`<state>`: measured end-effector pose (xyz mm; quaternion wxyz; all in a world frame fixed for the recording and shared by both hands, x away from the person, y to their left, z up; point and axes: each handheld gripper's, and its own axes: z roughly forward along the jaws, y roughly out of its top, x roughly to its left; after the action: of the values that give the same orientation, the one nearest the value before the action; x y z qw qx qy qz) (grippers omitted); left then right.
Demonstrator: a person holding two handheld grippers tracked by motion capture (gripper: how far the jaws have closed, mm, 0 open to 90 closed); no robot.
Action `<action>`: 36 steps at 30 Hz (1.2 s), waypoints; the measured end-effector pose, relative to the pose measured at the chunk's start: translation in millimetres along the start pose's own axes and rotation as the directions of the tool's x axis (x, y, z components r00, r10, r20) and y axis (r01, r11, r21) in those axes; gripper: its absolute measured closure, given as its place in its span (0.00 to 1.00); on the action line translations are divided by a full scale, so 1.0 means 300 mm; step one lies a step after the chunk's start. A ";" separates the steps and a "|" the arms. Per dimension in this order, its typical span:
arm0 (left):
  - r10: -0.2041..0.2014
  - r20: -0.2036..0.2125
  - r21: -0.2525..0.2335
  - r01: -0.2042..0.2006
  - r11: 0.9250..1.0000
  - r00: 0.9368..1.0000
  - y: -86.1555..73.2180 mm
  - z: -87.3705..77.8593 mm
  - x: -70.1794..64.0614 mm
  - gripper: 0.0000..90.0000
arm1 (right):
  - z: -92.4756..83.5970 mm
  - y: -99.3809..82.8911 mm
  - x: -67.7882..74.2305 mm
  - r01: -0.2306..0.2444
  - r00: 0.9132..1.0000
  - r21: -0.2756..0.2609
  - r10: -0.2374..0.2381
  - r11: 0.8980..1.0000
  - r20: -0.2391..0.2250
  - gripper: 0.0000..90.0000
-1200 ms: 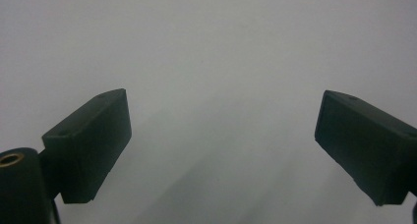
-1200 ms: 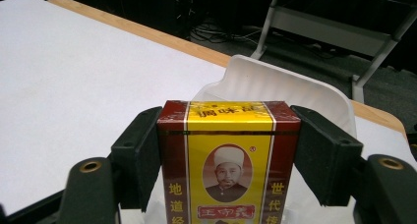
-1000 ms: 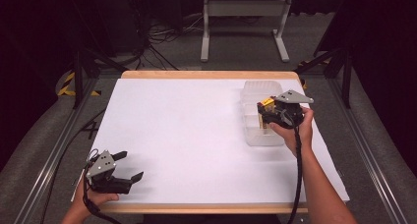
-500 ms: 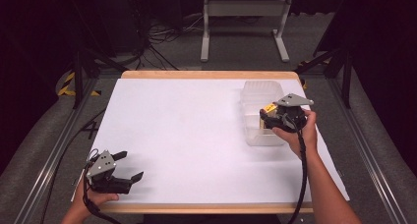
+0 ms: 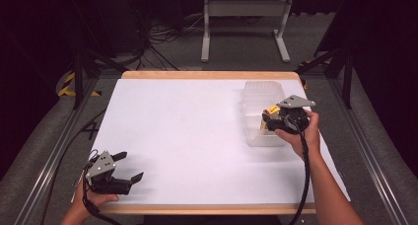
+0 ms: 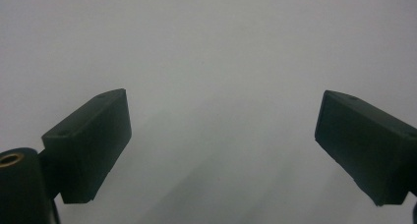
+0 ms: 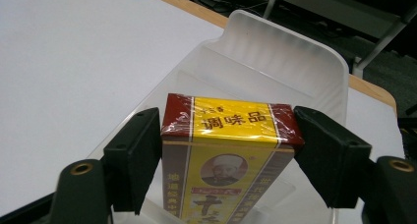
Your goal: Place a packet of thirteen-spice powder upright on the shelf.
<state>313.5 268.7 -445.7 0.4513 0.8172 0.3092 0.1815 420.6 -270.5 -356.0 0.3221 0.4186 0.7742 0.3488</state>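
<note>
The high view takes in the whole white tabletop with its wooden rim, the dark floor around it, and both hands. The right tool sits over a clear plastic bin near the far right corner, while the left tool rests by the near left edge, well apart from it. From above, only a scrap of yellow shows at the right tool's tip.

The right gripper view shows what that scrap is: a yellow and maroon box, wrapped in shiny film and printed with characters and a small portrait, standing between the jaws of the right tool above the bin. The jaws have just been opening; they flank the box's two sides closely, and whether the pads still press on it cannot be told.

In the left gripper view, the left tool stands wide with nothing between its jaws, only bare white surface ahead.

The middle of the tabletop lies open between the two hands. The bin sits just inside the right edge.
</note>
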 end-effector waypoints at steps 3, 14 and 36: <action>-0.004 0.001 0.000 0.004 1.000 1.000 0.000 0.001 0.001 0.08 | 0.001 -0.002 -0.005 -0.001 1.000 0.007 0.001 1.000 -0.002 0.31; -0.006 -0.002 -0.002 0.006 1.000 1.000 0.000 0.000 0.003 0.08 | 0.000 0.002 -0.007 0.018 1.000 0.018 -0.018 1.000 -0.006 0.27; -0.006 -0.009 -0.006 0.005 1.000 1.000 0.002 -0.009 0.001 0.08 | -0.019 -0.001 -0.012 0.028 0.999 0.029 -0.027 0.999 -0.029 0.20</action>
<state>312.3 270.3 -443.9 0.4530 0.8140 0.3130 0.1850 417.5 -275.3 -352.4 0.3098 0.4075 0.7894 0.3388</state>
